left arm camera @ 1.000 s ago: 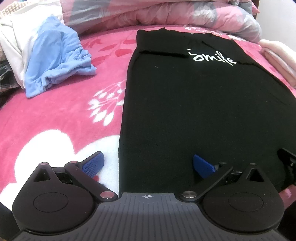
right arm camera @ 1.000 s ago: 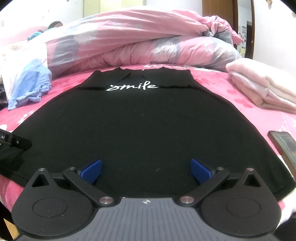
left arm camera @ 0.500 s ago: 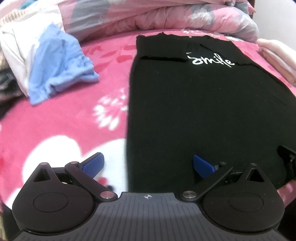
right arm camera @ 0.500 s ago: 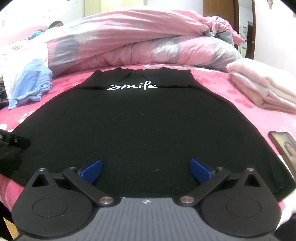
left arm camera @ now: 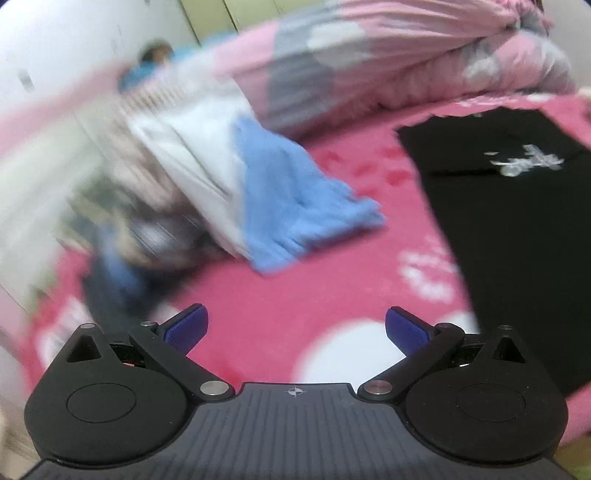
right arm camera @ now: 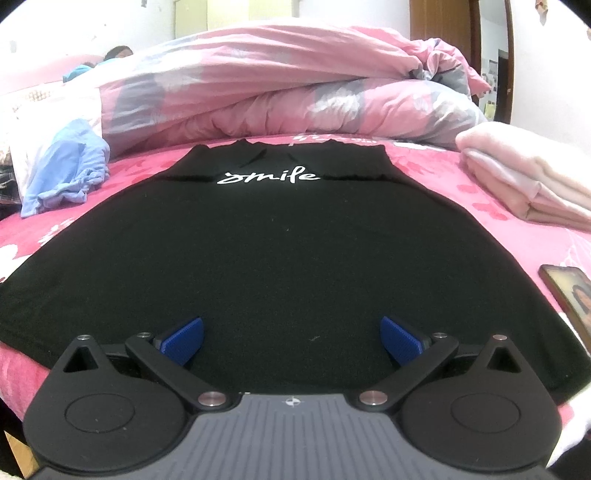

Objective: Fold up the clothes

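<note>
Black shirt [right arm camera: 280,251] lies flat on the pink bed [right arm camera: 491,221], sleeves tucked in. Right claw [right arm camera: 291,334] spread at its hem; left claw [left arm camera: 295,325] spread beside it. Any lengthwise fold wants both hem corners pinched evenly.

I see a bed [right arm camera: 461,192] under a pink floral sheet, a bunched pink-and-grey duvet [right arm camera: 295,92] at its far side, white walls [right arm camera: 55,26] behind, a wooden door frame [right arm camera: 474,40] right.
</note>
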Demonstrator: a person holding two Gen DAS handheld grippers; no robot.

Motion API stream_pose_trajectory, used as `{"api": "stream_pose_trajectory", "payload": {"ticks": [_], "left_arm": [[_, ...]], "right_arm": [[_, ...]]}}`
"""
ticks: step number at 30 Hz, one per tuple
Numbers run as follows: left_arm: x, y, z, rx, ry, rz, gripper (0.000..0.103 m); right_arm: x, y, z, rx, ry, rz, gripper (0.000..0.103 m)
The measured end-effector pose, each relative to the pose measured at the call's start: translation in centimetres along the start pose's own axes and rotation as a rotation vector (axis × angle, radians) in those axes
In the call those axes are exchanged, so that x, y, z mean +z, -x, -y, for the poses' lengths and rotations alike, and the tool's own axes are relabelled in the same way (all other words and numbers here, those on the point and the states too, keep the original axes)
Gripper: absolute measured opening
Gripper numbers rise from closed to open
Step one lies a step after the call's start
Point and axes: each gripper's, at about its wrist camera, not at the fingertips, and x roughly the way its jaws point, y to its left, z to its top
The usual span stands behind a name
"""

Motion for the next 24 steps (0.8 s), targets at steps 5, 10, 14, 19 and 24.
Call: {"api": "stream_pose_trajectory", "payload": {"ticks": [5,10,14,19,24], "left_arm": [[-2.0,-1.6,4.6,-0.179,0.04,-0.037,0.103],[-1.8,-2.4,7.9,-0.254,0.046,-0.029,0.103],[-1.9,-3.2,10.4,-0.22,-0.003,-0.045,0.103],[-2.3,-3.9,11.8,-0.167,-0.006,-0.077,0.103],[-2.1,-3.7,12.2,-0.143,0.007,-0.091,0.103]], "right_arm": [[0.6,-0.2,-0.1,-0.002,0.008,-0.032,0.103],[1.0,-0.1,-0.3,-0.009,0.01,-0.048,0.103],[1.4,0.0,-0.5,-0.017,0.011,-0.059,0.103],[2.1,0.3,-0.7,-0.022,0.012,-0.051,0.103],[2.4,-0.2,-0.9,-0.024,0.025,-0.061,0.103]]}}
